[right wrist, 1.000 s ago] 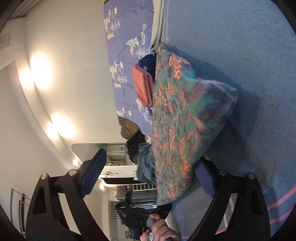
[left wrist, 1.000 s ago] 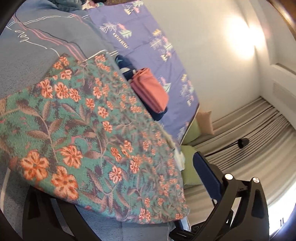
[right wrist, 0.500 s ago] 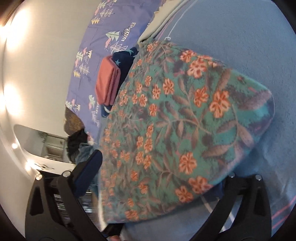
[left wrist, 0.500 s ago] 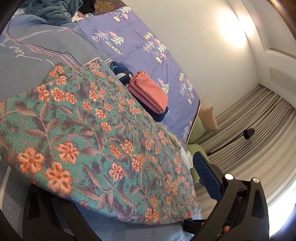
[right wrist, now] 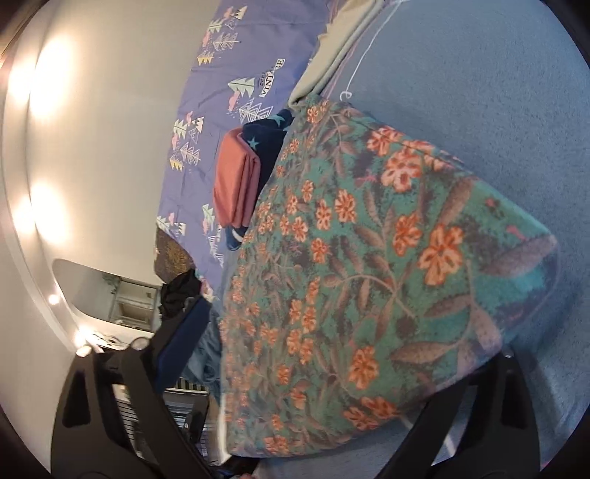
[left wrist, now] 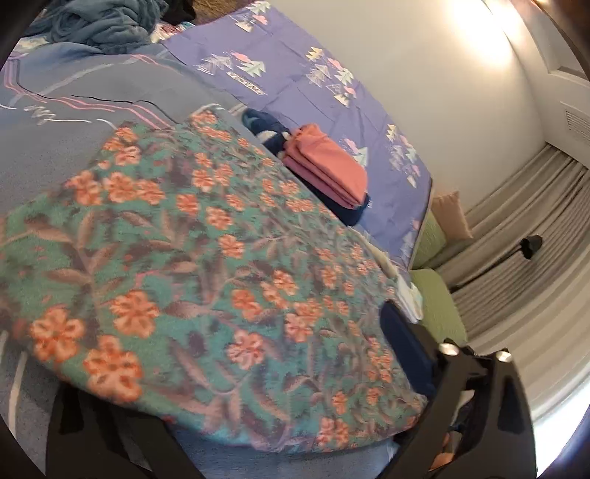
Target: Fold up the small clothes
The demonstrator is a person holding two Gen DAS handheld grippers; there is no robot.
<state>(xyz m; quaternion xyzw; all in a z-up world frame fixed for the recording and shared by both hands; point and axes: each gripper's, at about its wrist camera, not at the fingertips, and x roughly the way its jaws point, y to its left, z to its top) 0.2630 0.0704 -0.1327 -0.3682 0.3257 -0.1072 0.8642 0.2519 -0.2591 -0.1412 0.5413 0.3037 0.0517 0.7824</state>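
Observation:
A folded teal garment with orange flowers lies on the grey-blue bed cover and fills the left wrist view; it also shows in the right wrist view. My left gripper is open, its jaws wide apart on either side of the garment's near edge, with the left finger hidden under the cloth. My right gripper is open too, straddling the garment's near edge, the right finger partly covered by the cloth.
A folded pink garment lies on a dark navy starred one just beyond, on a purple tree-print sheet. A crumpled blue cloth pile sits far left. White wall, curtains and green cushions at right.
Both grippers have swung round and come lower and closer over the floral garment, which now fills more of each view. The garment looks flatter on the bed.

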